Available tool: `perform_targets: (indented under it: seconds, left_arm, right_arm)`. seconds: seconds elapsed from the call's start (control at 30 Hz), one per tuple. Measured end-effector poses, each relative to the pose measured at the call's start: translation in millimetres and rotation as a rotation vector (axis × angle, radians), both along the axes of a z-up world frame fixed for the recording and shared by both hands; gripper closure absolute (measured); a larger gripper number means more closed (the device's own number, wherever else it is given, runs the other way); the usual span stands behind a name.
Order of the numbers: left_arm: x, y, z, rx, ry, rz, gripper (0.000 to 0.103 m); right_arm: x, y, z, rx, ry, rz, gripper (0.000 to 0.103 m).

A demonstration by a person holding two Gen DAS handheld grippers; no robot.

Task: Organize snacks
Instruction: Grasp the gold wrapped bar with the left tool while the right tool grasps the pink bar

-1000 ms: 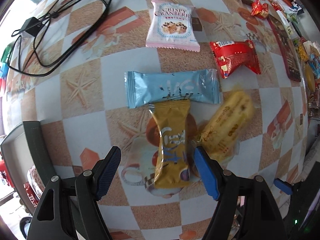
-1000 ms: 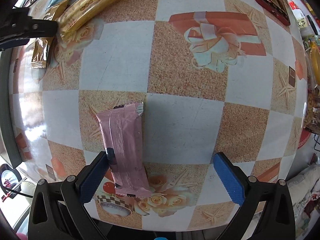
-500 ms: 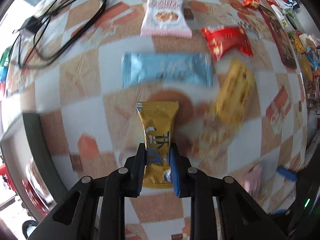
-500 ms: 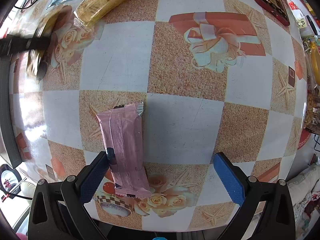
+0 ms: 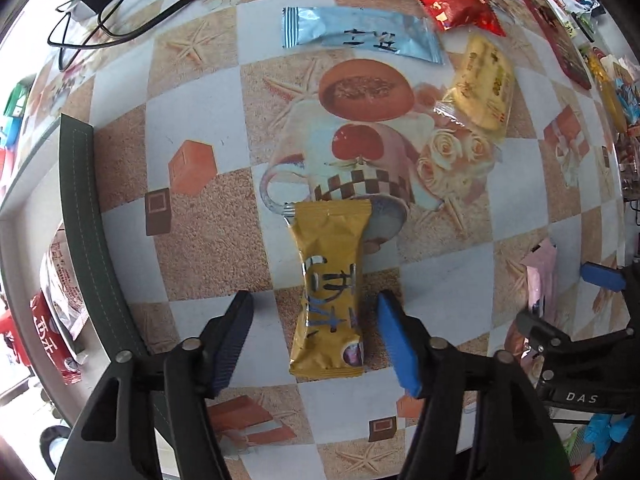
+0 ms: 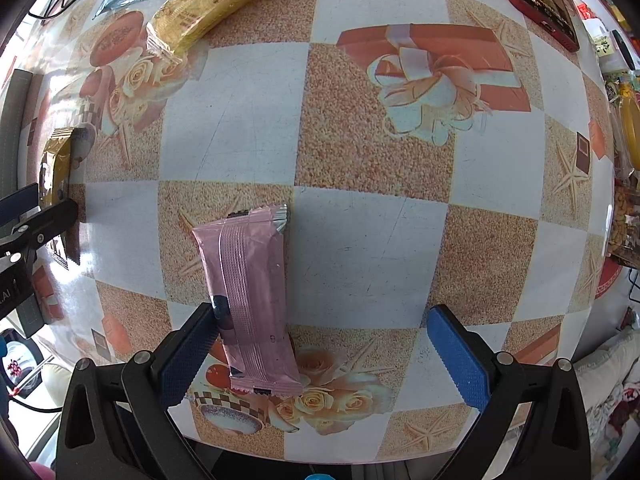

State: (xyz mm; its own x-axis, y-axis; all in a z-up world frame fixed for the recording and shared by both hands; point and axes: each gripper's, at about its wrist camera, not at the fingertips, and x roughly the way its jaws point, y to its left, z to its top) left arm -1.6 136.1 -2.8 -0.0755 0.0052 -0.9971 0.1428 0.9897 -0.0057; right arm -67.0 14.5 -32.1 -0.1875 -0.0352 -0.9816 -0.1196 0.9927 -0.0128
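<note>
On the glossy checkered tablecloth [image 5: 192, 288], the left gripper [image 5: 316, 340], jaws just opened wide, straddled the released yellow snack [image 5: 328, 292] and needed a straight lift clear.

Checkered table [image 5: 192, 208] with printed pictures: gold wrapper [image 5: 329, 280] lies flat, blue packet [image 5: 360, 38], yellow biscuits [image 5: 482, 80], pink bar [image 6: 250, 296], black cable [image 5: 120, 20].

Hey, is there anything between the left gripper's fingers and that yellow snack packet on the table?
Nothing visible. The yellow packet lies flat on the table, its lower half between the left gripper's open fingers, with bare tablecloth on both sides. The jaws have just been opening.
</note>
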Motion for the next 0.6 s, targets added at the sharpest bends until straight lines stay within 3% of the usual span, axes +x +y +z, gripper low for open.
perform_targets:
  seconds: [0.17, 0.6]
  left_arm:
    - [-7, 28, -2, 0.001, 0.002, -0.026, 0.024]
    - [-11, 25, -9, 0.003, 0.002, -0.047, 0.015]
  right_arm:
    - [-1, 0, 0, 0.004, 0.002, -0.001, 0.000]
    - [-2, 0, 0, 0.005, 0.003, 0.003, 0.000]
